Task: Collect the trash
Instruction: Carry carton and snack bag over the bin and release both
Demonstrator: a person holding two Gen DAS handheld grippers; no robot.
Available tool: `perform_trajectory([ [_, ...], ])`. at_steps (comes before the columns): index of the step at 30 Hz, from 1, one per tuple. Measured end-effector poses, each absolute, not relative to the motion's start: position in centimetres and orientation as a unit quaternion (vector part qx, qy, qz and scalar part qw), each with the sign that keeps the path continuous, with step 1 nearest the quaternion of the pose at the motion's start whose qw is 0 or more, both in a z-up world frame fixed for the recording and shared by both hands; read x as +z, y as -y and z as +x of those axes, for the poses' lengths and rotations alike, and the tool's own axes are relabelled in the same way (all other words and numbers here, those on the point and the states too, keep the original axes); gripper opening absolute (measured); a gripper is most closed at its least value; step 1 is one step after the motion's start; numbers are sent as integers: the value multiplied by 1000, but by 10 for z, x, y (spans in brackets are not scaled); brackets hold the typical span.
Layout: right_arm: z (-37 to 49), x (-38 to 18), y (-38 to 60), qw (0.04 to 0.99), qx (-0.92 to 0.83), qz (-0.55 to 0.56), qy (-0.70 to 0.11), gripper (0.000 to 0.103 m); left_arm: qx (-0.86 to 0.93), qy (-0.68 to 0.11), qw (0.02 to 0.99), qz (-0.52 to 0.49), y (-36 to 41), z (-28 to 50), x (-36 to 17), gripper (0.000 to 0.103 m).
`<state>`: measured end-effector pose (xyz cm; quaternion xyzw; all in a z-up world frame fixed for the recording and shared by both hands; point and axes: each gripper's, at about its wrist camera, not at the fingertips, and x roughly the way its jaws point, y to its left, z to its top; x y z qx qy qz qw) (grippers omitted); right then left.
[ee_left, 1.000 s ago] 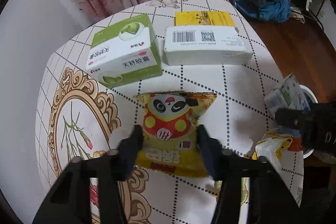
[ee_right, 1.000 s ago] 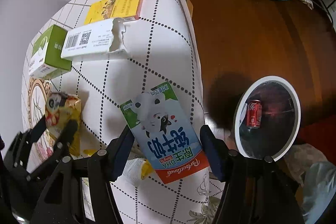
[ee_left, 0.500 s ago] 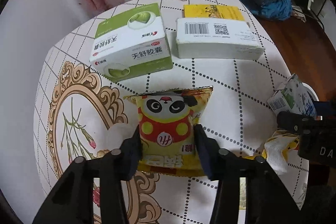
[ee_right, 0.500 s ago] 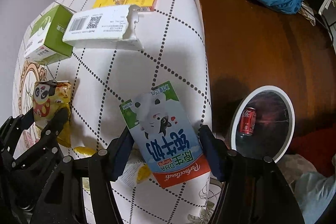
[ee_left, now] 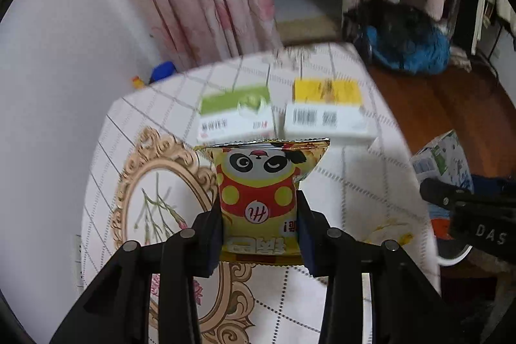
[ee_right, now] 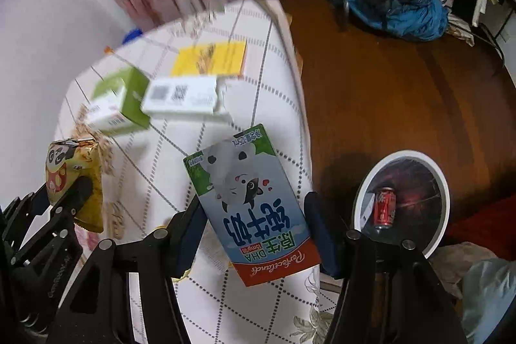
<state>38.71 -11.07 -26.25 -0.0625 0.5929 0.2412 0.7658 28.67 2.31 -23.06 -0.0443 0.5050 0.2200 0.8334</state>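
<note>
Panda snack bag (ee_left: pixel 258 202) sits pinched between the fingers of the left hand-held gripper (ee_left: pixel 259 234), held clear above the desk (ee_left: pixel 354 189); beyond it lie a green box (ee_left: pixel 235 112) and a white barcode box (ee_left: pixel 325 121). In the right wrist view, the right hand-held gripper (ee_right: pixel 254 231) clamps a milk carton (ee_right: pixel 248 202) over the desk edge, near a white-rimmed bin (ee_right: pixel 445 192) on the floor holding a red can (ee_right: pixel 384 208).
</note>
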Motion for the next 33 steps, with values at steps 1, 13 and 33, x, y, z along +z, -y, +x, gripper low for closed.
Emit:
perform_trajectory([
  [1, 387, -255, 116, 771, 242, -55, -587, 62, 219, -497, 838, -44, -19, 286, -221, 35],
  [13, 406, -203, 280, 819, 171, 52, -546, 62, 130, -458, 878, -41, 93, 331, -175, 35],
  [33, 470, -388, 470, 735, 21, 161, -658, 61, -14, -607, 792, -64, 260, 438, -331, 35],
])
